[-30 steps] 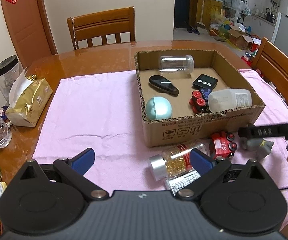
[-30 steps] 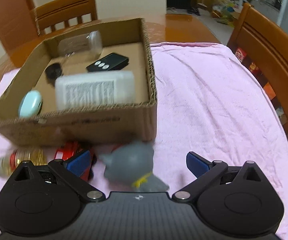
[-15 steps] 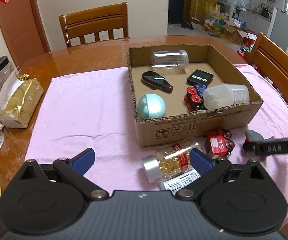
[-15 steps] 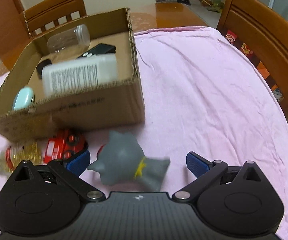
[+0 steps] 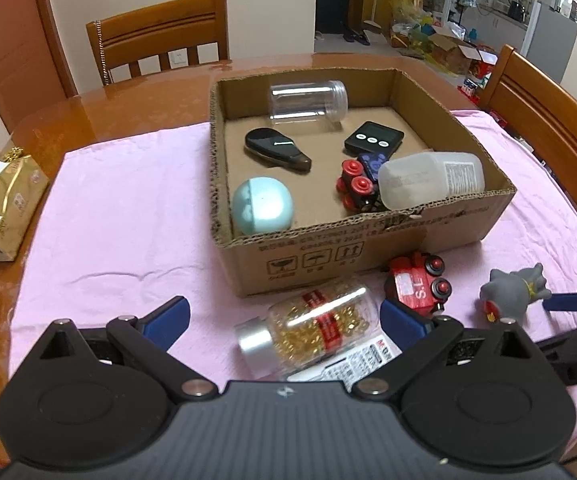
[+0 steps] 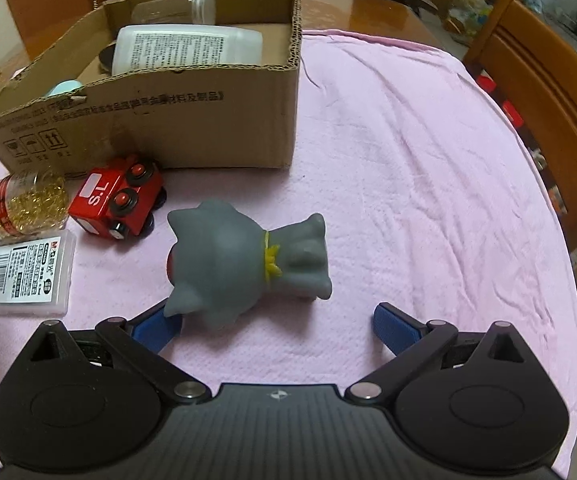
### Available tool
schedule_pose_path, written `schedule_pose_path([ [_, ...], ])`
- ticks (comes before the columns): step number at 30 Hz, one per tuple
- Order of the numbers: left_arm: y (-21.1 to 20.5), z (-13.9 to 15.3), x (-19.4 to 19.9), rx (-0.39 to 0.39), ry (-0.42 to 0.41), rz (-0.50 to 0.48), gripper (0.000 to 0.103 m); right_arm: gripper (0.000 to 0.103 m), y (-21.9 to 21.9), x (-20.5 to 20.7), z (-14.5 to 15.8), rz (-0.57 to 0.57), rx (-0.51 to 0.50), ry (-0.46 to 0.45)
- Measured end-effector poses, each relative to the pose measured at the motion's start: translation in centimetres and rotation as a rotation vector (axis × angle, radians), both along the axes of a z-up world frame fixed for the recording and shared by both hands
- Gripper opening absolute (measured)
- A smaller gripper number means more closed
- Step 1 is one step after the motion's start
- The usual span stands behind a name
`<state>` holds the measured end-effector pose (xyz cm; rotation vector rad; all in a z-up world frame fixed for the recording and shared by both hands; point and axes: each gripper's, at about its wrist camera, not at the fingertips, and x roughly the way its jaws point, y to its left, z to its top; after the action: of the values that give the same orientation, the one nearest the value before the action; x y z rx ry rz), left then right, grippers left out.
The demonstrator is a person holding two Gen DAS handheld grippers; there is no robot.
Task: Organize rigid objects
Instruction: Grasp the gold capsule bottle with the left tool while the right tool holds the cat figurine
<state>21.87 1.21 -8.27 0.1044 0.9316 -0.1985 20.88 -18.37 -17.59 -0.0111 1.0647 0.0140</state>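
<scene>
A cardboard box (image 5: 368, 236) sits open on the pink cloth (image 5: 120, 216) that covers the surface. Inside it lie a clear jar (image 5: 308, 101) on its side against the far wall, a dark oval case (image 5: 276, 149), a black timer (image 5: 373, 139), a round teal ball (image 5: 262, 205) in the near left corner, a small red-wheeled toy (image 5: 354, 190), and a white bottle (image 5: 428, 178) on its side in the near right corner, touching that toy.

Outside the box, just in front of its near wall, lie a capsule bottle (image 5: 316, 328) with a silver cap, filled with gold capsules, a flat clear case (image 5: 352, 364) with a printed label, and a red train (image 5: 418, 284) tipped on its side. To the right of the train a grey cat (image 6: 244, 260) lies on the cloth on its side.

The left tool (image 5: 284, 316) is spread wide above the capsule bottle, holding nothing. The right tool (image 6: 274, 322) is also wide open, its jaws to either side of the cat; the left pad (image 6: 154, 326) sits at the cat's head, but whether it touches is unclear, and the right pad is well clear.
</scene>
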Motion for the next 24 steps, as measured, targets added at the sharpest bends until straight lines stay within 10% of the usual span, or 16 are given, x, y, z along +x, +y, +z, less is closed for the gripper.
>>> schedule_pose_path([
  [24,0.5,-3.9,-0.7,0.148,0.009,0.072,0.102,0.103,0.0,-0.5,0.1,0.027,0.001,-0.032],
])
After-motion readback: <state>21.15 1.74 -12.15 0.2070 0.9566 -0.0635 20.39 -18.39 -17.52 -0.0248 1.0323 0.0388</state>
